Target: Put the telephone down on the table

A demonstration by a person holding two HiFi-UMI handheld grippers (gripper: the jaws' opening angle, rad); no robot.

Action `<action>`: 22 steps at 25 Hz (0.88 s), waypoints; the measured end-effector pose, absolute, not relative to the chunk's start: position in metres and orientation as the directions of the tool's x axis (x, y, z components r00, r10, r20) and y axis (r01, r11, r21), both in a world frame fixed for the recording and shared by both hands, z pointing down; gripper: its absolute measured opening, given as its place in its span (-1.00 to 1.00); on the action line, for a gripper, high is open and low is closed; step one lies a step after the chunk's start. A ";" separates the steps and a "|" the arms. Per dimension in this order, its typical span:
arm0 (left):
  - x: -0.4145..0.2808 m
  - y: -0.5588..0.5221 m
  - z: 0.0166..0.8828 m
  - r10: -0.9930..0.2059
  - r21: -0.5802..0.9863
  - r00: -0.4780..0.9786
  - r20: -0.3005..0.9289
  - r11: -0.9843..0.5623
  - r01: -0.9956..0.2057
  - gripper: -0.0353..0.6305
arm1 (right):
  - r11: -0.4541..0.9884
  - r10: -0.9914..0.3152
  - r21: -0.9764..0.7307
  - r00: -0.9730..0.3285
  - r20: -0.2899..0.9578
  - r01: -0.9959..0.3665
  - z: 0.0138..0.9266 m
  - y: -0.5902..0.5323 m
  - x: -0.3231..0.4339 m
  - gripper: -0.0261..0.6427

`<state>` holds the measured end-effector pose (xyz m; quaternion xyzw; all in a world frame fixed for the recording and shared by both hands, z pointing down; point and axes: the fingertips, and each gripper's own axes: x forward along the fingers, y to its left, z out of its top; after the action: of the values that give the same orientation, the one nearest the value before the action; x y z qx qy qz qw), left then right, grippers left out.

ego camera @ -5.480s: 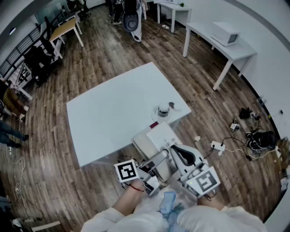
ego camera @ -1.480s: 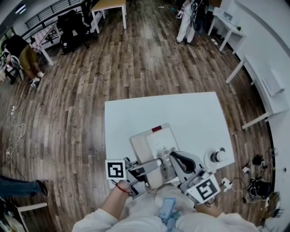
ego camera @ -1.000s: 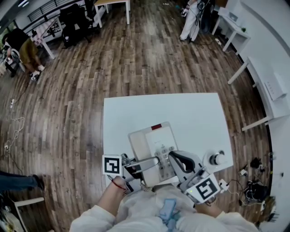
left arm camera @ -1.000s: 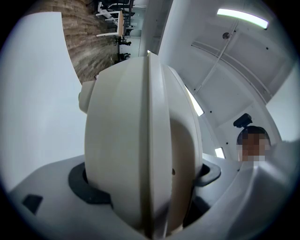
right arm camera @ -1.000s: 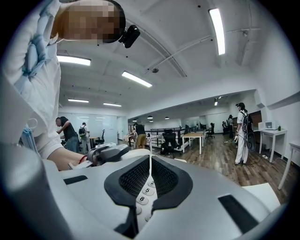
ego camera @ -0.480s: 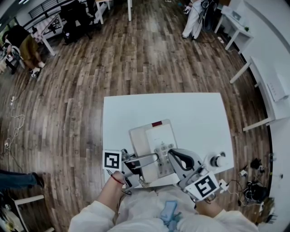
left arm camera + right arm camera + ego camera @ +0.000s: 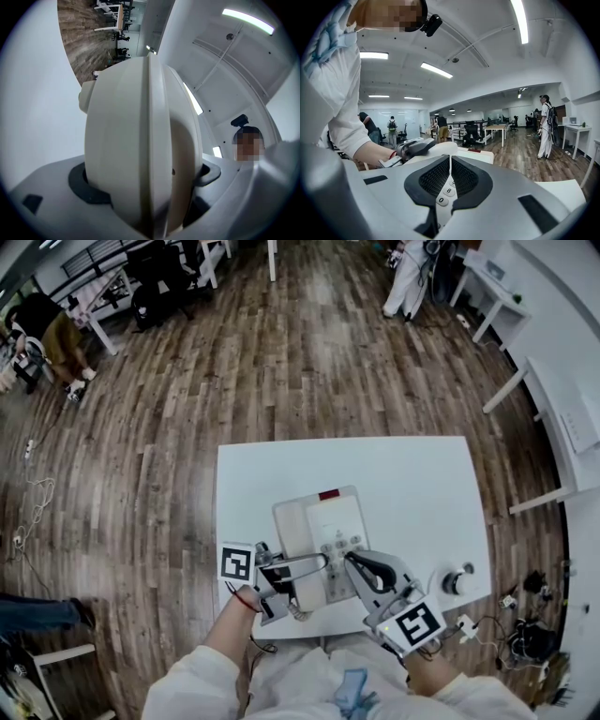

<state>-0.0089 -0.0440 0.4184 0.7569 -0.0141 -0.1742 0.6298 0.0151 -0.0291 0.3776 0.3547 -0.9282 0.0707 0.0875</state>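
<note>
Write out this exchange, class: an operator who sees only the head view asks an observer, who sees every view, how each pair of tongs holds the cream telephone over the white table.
Operator: What sits between the left tongs? From above I see only their top.
Observer: In the left gripper view, the rounded handset of the cream plastic desk telephone fills them, with a dark pad against each side.
Operator: And the right tongs?
Observer: In the right gripper view they are almost together, with a thin cream sliver of the telephone between the pads. The round keys marked 8 and 0 show in the slit below.
</note>
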 end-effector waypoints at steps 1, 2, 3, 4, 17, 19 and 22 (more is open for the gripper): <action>-0.009 -0.047 0.421 -0.240 0.958 0.939 -0.248 -0.204 0.201 0.54 | 0.739 -0.645 -0.070 -0.733 0.216 -0.671 0.381 -0.032 0.014 -0.82; -0.010 -0.051 0.424 -0.239 0.958 0.939 -0.249 -0.202 0.203 0.54 | 0.738 -0.644 -0.070 -0.733 0.219 -0.671 0.384 -0.035 0.012 -0.82; -0.010 -0.055 0.426 -0.238 0.958 0.939 -0.249 -0.201 0.203 0.54 | 0.738 -0.644 -0.070 -0.732 0.222 -0.671 0.387 -0.039 0.012 -0.82; -0.010 -0.058 0.428 -0.238 0.959 0.939 -0.248 -0.198 0.203 0.54 | 0.738 -0.644 -0.072 -0.731 0.224 -0.671 0.390 -0.043 0.011 -0.82; -0.008 -0.095 0.481 -0.210 0.961 0.947 -0.243 -0.186 0.205 0.54 | 0.694 -0.684 -0.085 -0.691 0.234 -0.715 0.446 -0.087 0.021 -0.82; -0.006 -0.100 0.492 -0.211 0.963 0.948 -0.238 -0.178 0.202 0.54 | 0.693 -0.685 -0.076 -0.688 0.238 -0.717 0.456 -0.092 0.023 -0.82; -0.003 -0.107 0.503 -0.205 0.966 0.952 -0.226 -0.175 0.192 0.54 | 0.696 -0.684 -0.060 -0.686 0.250 -0.716 0.468 -0.101 0.026 -0.82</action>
<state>-0.0026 -0.1067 0.5033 0.7507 -0.0043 -0.1543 0.6424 0.0256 -0.1013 0.4682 0.3824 -0.9148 0.0766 0.1048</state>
